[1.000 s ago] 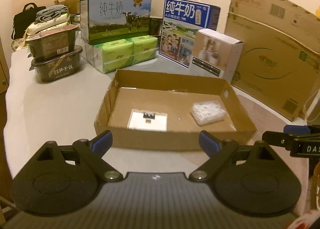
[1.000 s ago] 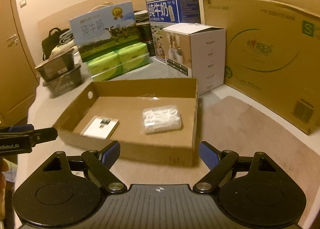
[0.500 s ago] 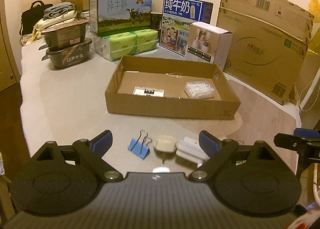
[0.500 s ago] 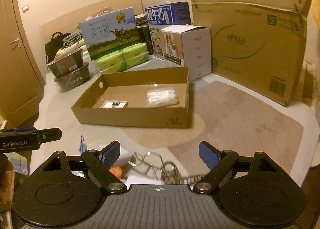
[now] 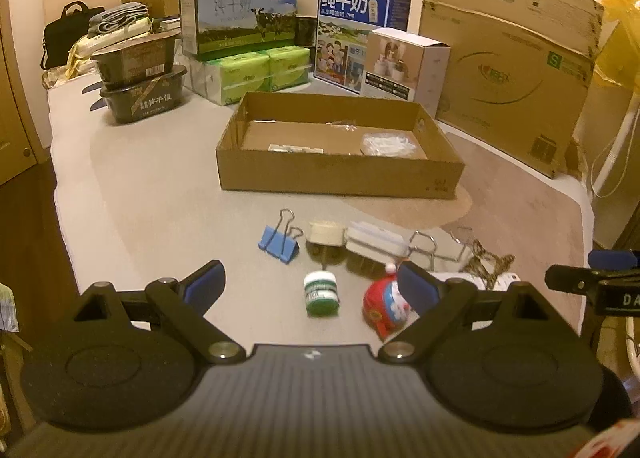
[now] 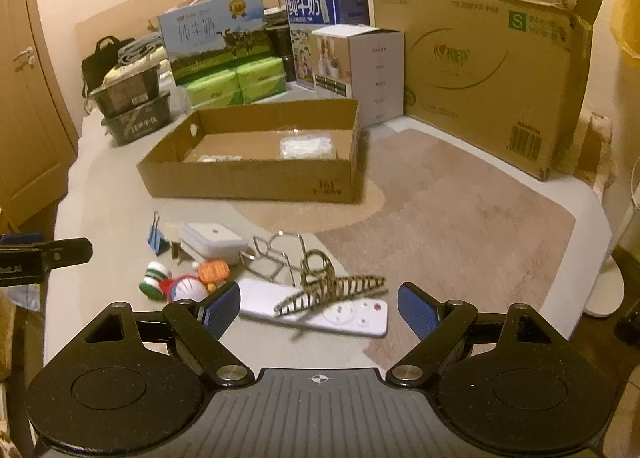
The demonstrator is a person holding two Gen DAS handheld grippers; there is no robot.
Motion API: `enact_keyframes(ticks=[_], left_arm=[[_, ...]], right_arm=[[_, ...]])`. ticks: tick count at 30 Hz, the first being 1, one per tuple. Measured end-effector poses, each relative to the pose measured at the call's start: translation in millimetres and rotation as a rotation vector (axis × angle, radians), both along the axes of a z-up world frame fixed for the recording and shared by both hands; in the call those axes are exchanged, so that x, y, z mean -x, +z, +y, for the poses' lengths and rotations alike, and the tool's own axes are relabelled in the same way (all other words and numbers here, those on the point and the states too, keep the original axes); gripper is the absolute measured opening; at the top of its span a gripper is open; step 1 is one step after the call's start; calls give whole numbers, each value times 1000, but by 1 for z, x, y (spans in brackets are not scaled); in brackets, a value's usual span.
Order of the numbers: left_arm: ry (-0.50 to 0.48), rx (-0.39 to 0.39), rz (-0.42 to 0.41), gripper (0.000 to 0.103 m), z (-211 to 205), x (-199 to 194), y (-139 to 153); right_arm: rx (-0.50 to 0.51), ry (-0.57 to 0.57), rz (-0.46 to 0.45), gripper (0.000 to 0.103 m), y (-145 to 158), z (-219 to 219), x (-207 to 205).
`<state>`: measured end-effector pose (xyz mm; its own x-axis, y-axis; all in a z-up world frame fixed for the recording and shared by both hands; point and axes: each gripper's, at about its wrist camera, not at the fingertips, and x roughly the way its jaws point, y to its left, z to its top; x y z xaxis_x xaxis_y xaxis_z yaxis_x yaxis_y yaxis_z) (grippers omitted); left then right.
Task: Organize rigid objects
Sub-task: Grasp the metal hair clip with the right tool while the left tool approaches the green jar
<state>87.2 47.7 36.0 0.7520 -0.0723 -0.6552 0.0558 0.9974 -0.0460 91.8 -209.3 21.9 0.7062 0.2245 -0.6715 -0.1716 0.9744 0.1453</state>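
Your left gripper (image 5: 310, 286) hangs level above the table (image 5: 160, 194) with its blue-padded fingers (image 5: 206, 285) spread wide and holding nothing; between them lies a small round green-and-white jar (image 5: 321, 294) on its side, and just inside the right finger a glossy red-and-white toy (image 5: 382, 308). Just beyond the fingers sit a blue binder clip (image 5: 279, 244) with wire handles, a cream round plug (image 5: 326, 233) and a flat white rectangular case (image 5: 374, 242). Your right gripper (image 6: 319, 304) is level too, its fingers (image 6: 416, 308) equally wide apart and empty; between them lies a slim white remote (image 6: 320, 312), with a toothed tortoiseshell hair claw (image 6: 332, 282) resting on it. Ahead of the left finger are bent wire clips (image 6: 276, 254) and a small orange toy (image 6: 213, 271). Farther out stands the shallow open cardboard box (image 6: 248, 182), holding a crinkled clear bag (image 6: 307, 147) and a flat white card (image 6: 218, 158).
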Motion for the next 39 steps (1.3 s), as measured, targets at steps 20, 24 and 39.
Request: enact_keyframes(ticks=[20,24,39], left_arm=[[-5,-21,56,92,-10,17,-34],[-20,-23,68,92,-14,13,-43],[-49,-17,93,92,-22,-9,-65]], right_arm=[[3,-13,19,86,-17,-7,21],[-4,-18,32,86,-24,-10,20],[-42,-28,47,85,-42,-17,2]])
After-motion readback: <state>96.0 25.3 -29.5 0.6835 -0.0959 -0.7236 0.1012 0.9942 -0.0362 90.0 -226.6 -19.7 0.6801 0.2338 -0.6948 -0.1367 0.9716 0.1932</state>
